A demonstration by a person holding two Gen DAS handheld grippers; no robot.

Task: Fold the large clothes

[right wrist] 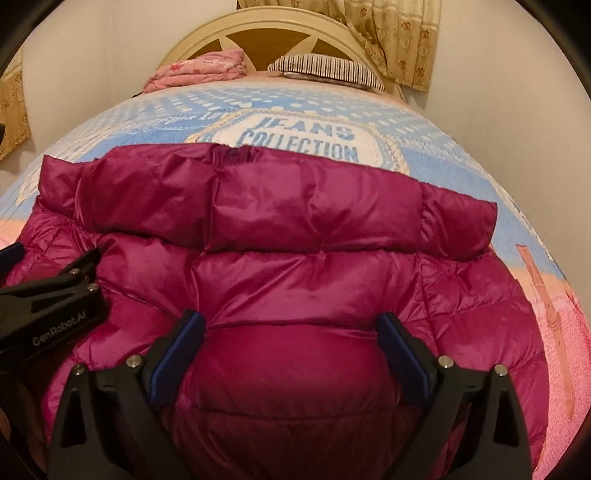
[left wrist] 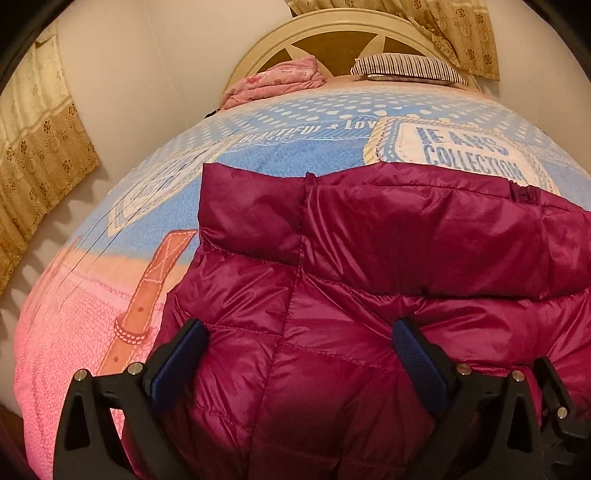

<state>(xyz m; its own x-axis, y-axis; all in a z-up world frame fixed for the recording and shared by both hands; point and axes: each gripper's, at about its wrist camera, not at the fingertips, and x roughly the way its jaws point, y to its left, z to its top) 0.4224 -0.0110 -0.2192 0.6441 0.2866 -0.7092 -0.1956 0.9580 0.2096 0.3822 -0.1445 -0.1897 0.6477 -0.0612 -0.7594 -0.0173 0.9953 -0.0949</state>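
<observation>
The bed (left wrist: 74,332) fills both views, its printed cover (right wrist: 443,162) blue toward 12 o'clock and pink toward 6. Nothing here is a container. On the cover a white badge (right wrist: 299,142) reads "JEANS COLLECTION"; in the left wrist view a line of lettering at 11 o'clock reads "BEAUTIFUL + LOV", the rest hidden behind the badge.

The magenta puffer jacket (left wrist: 351,295) lies flat on the cover, reaching from the near edge at 6 o'clock to mid-bed, with a folded band across its far end just short of the badge. Bare cover stays open at 9 o'clock in the left view and at 3 o'clock in the right, and beyond the jacket toward the headboard (right wrist: 258,33).

At 12 o'clock a pink bundle (left wrist: 280,79) and a striped pillow (right wrist: 325,70) rest against the headboard, with a curtain (left wrist: 443,33) at 1 o'clock.

The left gripper (left wrist: 299,350) and right gripper (right wrist: 291,347) both stand wide apart over the jacket, clasping nothing. The left gripper's side (right wrist: 55,325) reads "GenRobot.AI".
</observation>
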